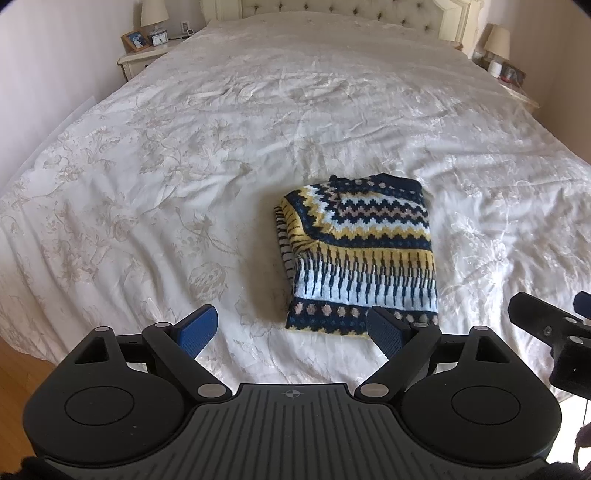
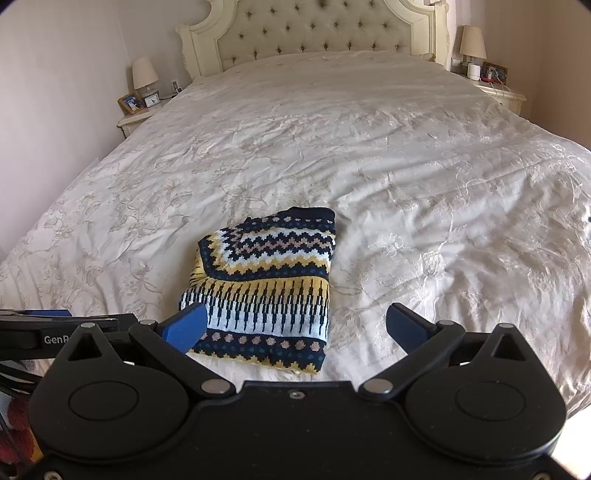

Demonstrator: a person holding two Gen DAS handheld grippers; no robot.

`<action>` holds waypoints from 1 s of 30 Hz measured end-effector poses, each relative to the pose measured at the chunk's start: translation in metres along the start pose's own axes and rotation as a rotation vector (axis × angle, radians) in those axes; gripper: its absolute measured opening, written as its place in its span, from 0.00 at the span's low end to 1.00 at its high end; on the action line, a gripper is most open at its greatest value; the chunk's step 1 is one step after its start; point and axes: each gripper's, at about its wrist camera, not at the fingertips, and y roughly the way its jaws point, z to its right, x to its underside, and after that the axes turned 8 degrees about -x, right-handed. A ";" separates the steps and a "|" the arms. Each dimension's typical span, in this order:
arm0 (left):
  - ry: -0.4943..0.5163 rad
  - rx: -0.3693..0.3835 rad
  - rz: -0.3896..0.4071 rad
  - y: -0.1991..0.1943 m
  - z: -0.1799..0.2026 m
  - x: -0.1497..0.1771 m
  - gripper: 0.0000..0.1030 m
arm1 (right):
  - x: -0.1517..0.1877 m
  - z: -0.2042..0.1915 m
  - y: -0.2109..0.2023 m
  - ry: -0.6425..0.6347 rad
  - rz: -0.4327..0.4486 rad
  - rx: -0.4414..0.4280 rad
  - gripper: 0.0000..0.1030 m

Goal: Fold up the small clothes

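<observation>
I have both grippers hanging over the near edge of the bed (image 1: 258,122), angled down at it. The left gripper (image 1: 291,332) has its jaws spread wide with nothing between them; its blue pads (image 1: 197,330) sit above bare bedspread on one side and just over the near right corner of the sweater on the other, not pressing on it as far as I can tell. The right gripper (image 2: 297,326) is likewise wide open and empty, its left pad overlapping the sweater's near left corner in my view, its right pad over plain cover.

The knitted sweater (image 1: 360,254) lies folded into a compact rectangle on the white floral bedspread, near the foot of the bed and roughly in the middle of its width. It is navy, yellow, pale blue and pink, with zigzag bands towards the far end, a band of vertical dashes across the middle and a dotted hem band nearest me. On its left side a folded-under layer shows at the edge.

From the left wrist view, part of the right gripper shows at the right edge of the picture; from the right wrist view, the left gripper's body sits at the left edge.

Beyond, a tufted headboard (image 2: 314,33) stands at the far end, with a nightstand (image 2: 135,120) and lamp (image 2: 144,75) on each side.
</observation>
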 end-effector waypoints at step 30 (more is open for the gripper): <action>0.016 0.032 -0.068 0.008 -0.005 0.004 0.86 | 0.003 -0.007 -0.005 0.001 0.001 0.010 1.00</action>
